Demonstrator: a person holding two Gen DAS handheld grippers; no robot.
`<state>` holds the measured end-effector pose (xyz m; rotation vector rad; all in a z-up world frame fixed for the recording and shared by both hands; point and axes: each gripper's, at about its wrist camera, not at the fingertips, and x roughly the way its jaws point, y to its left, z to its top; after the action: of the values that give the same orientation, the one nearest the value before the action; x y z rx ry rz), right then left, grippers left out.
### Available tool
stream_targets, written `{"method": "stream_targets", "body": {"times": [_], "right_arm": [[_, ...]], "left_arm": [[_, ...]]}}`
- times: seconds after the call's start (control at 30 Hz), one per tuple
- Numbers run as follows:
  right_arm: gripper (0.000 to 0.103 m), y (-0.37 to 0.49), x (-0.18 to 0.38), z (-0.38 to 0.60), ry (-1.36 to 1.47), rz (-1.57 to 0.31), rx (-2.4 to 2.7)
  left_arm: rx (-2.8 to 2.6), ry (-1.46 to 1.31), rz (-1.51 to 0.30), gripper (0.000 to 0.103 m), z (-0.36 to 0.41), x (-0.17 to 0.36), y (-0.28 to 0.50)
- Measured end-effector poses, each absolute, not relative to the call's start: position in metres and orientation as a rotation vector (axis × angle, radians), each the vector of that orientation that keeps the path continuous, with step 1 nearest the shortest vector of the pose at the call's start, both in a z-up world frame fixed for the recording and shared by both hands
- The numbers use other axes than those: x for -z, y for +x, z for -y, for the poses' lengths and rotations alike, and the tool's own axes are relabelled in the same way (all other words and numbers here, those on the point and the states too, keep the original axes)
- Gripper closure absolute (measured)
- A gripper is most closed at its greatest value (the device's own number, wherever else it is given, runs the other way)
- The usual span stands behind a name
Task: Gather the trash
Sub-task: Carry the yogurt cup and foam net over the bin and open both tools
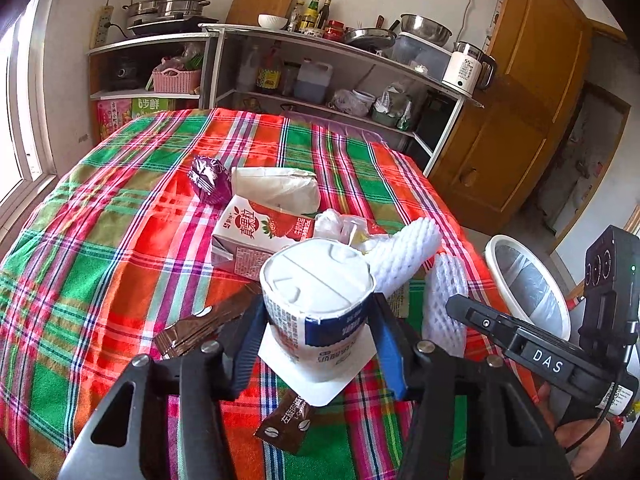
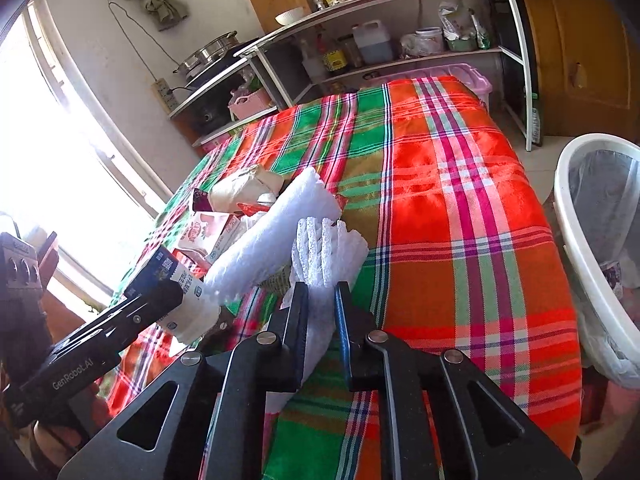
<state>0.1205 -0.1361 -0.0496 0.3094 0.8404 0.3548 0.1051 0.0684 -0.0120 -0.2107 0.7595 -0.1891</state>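
My left gripper (image 1: 318, 344) was clamped on the yoghurt cup (image 1: 320, 300), which stood upside down on its square lid with a blue pad pressed to each flank; my right gripper (image 2: 322, 308) was pinched tight on the near foam net sleeve (image 2: 320, 276), the white mesh squeezed thin between the pads. Brown coffee sachets (image 1: 200, 326) lay on the plaid tablecloth (image 1: 100, 260) just beside the cup, one left of the left finger and another under the gripper; a second foam net sleeve (image 1: 404, 248) lay just behind the cup, leaning over the rest of the heap. Beyond that I saw the strawberry milk carton (image 1: 256, 234) on its side, a clump of clear plastic wrap (image 1: 340, 226) at its right, then a white paper bag (image 1: 276, 188) and a purple wrapper (image 1: 210, 180) at its left. Off the table's right edge stood the white bin (image 2: 592, 256), lined with a bag; shelves (image 1: 320, 60) of pots and bottles ran along the far wall.
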Motion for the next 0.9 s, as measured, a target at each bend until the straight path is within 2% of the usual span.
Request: {"method": "stream_targets", "body": {"times": [0.9], "right_arm": [[0.089, 0.087, 0.011, 0.211, 0.352, -0.718, -0.282]], "left_arm": [[0.279, -0.130, -0.697, 0.049, -0.021, -0.028, 0.094]]}}
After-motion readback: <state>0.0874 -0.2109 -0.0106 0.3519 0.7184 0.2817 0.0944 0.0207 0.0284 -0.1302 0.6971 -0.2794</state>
